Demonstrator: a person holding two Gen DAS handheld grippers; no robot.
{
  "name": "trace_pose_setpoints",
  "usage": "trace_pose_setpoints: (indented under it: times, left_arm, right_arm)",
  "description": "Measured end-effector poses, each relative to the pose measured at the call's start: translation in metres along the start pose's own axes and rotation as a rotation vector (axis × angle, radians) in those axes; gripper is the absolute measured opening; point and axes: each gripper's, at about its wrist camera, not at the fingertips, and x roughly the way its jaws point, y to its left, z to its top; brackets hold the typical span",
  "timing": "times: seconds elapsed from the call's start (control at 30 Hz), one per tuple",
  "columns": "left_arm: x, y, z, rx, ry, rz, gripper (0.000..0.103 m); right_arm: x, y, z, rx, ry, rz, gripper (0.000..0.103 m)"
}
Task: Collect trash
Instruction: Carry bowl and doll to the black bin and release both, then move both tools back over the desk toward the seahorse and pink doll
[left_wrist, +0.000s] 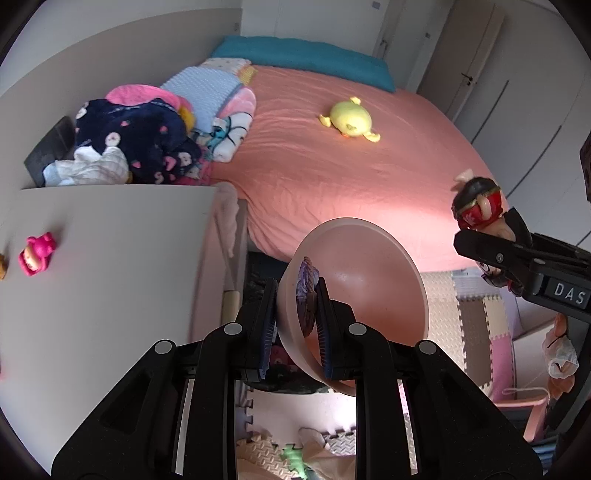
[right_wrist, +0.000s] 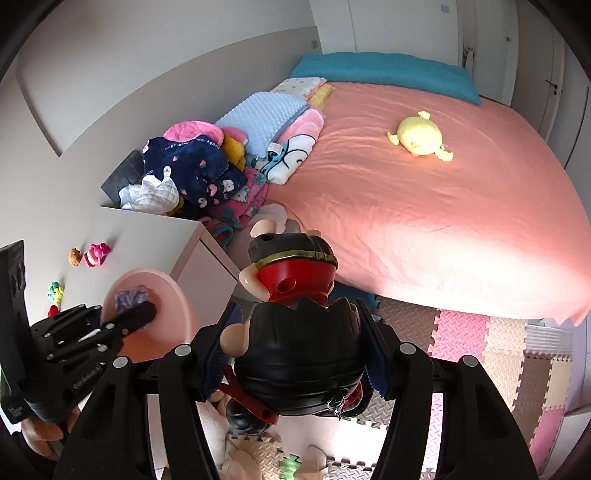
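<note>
My left gripper (left_wrist: 295, 325) has its fingers clamped on the rim of a pink bowl (left_wrist: 369, 288) holding a purple scrap (left_wrist: 308, 291); my right gripper (right_wrist: 295, 347) is clamped on a doll-shaped bag (right_wrist: 299, 354). Both hang above the floor beside the bed (right_wrist: 424, 206). Small toys (right_wrist: 96, 254) remain on the table (right_wrist: 147, 240), so I judge collection partway.

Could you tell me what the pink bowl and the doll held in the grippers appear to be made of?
Pink bowl: probably plastic, smooth and semi-matte with a soft highlight on its inner wall. Doll: apparently hard moulded plastic or vinyl, glossy black hair with ridged strands and a shiny red body.

Both wrist views bedward, bed (left_wrist: 351, 177) shared.
</note>
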Motion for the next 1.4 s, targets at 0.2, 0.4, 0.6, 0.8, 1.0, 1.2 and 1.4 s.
trace_pose_setpoints:
  times: [0.2, 0.4, 0.6, 0.8, 1.0, 1.2, 1.4]
  left_arm:
    - [0.012, -0.014, -0.001, 0.074, 0.021, 0.099, 0.097]
    - [0.012, -0.010, 0.002, 0.055, 0.025, 0.111, 0.097]
    - [0.007, 0.000, 0.000, 0.015, 0.025, 0.098, 0.097]
    - [0.000, 0.012, -0.008, -0.018, 0.023, 0.107, 0.097]
    - [-0.011, 0.030, -0.019, -0.051, 0.018, 0.129, 0.097]
    - [-0.025, 0.060, -0.033, -0.094, 0.014, 0.161, 0.097]
    - [-0.045, 0.099, -0.053, -0.156, 0.007, 0.193, 0.097]
  right_arm:
    - [-0.006, -0.006, 0.003, -0.018, -0.047, -0.059, 0.082]
    - [-0.006, -0.014, 0.005, 0.005, -0.048, -0.043, 0.082]
    - [-0.006, -0.010, 0.006, 0.004, -0.047, -0.032, 0.082]
    - [-0.003, 0.009, 0.006, -0.032, -0.039, -0.012, 0.082]
    - [0.003, 0.034, 0.004, -0.069, -0.029, 0.011, 0.082]
    - [0.012, 0.073, 0.003, -0.116, -0.015, 0.046, 0.082]
    - [0.022, 0.114, 0.001, -0.159, -0.002, 0.085, 0.082]
